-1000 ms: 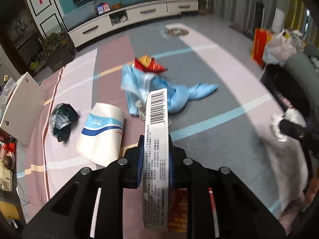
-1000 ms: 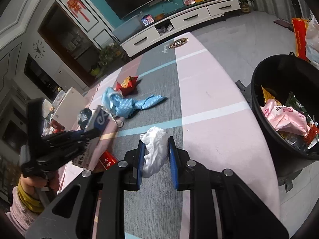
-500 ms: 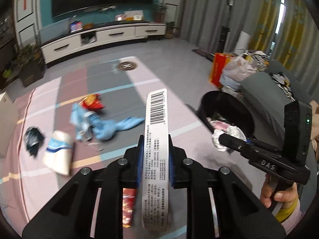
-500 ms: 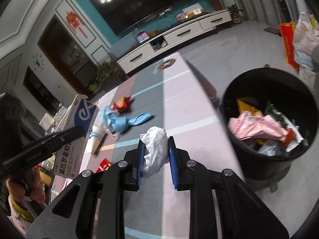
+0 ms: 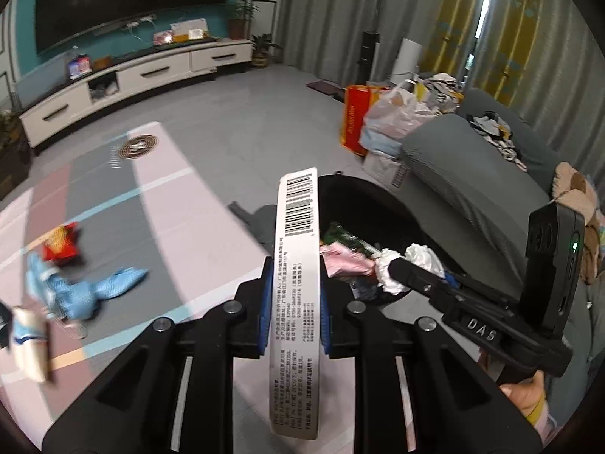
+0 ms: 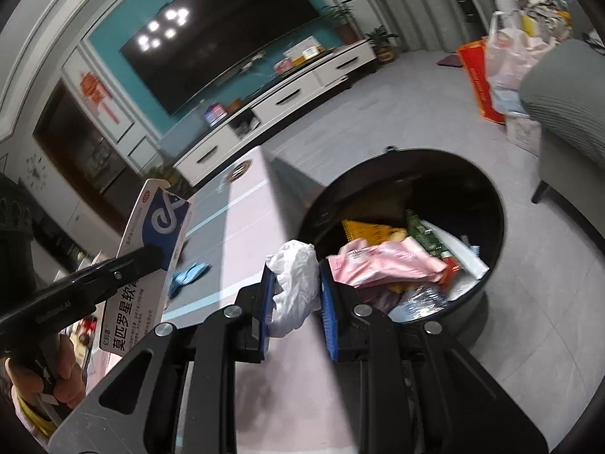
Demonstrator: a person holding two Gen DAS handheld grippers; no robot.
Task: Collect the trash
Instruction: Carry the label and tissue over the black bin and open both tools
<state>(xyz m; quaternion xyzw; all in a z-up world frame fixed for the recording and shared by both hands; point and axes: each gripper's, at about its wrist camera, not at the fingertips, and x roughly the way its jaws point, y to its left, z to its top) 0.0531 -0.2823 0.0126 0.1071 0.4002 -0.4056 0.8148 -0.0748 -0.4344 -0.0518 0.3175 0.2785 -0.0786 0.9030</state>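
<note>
A flat carton [image 5: 297, 265] is pinched edge-on in the jaws of the left gripper [image 5: 294, 312]; a crumpled white wad [image 6: 297, 283] is clamped by the right gripper [image 6: 295, 302]; both are held near the rim of the black bin [image 6: 495, 204], already part-filled; neither is dropped yet; a blue cloth [image 5: 90, 291], red wrapper [image 5: 60, 244] and paper cup [image 5: 28, 344] are left on the floor mat [image 5: 181, 204]; nothing is seen blocking the bin.

Medicine box [image 6: 149, 265], at 9 o'clock in the right wrist view: Chinese print "莫匹罗星软", rest hidden. Its narrow edge [image 5: 298, 265]: barcode, small print unreadable. Right hand-held gripper [image 5: 412, 278] body: "DAS".
</note>
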